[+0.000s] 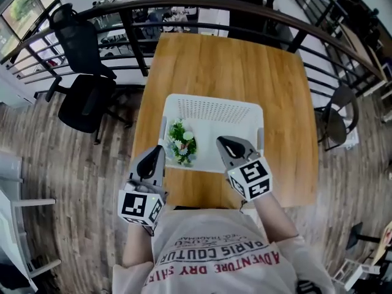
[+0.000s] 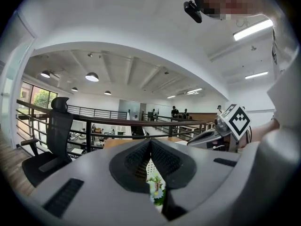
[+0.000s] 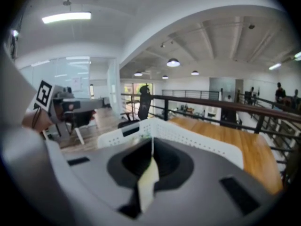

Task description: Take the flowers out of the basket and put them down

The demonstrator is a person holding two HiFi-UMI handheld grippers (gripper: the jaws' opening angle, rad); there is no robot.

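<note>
A small bunch of flowers point(image 1: 182, 143), white blooms with green leaves, lies in the near left corner of the white perforated basket point(image 1: 245, 112) on the wooden table point(image 1: 233, 66). My left gripper point(image 1: 159, 150) hovers just left of the basket's near corner, beside the flowers, jaws shut and empty. In the left gripper view the flowers point(image 2: 156, 187) show below the closed tips point(image 2: 150, 140). My right gripper point(image 1: 222, 143) is over the basket's near edge, right of the flowers, also shut with nothing in it. The right gripper view looks over its closed tips point(image 3: 152, 140) at the basket's rim point(image 3: 197, 138).
A curved black railing point(image 1: 184, 6) runs behind the table. Two black office chairs point(image 1: 86, 97) stand at the left and another chair point(image 1: 334, 122) at the right. Bare tabletop lies beyond the basket and along its sides.
</note>
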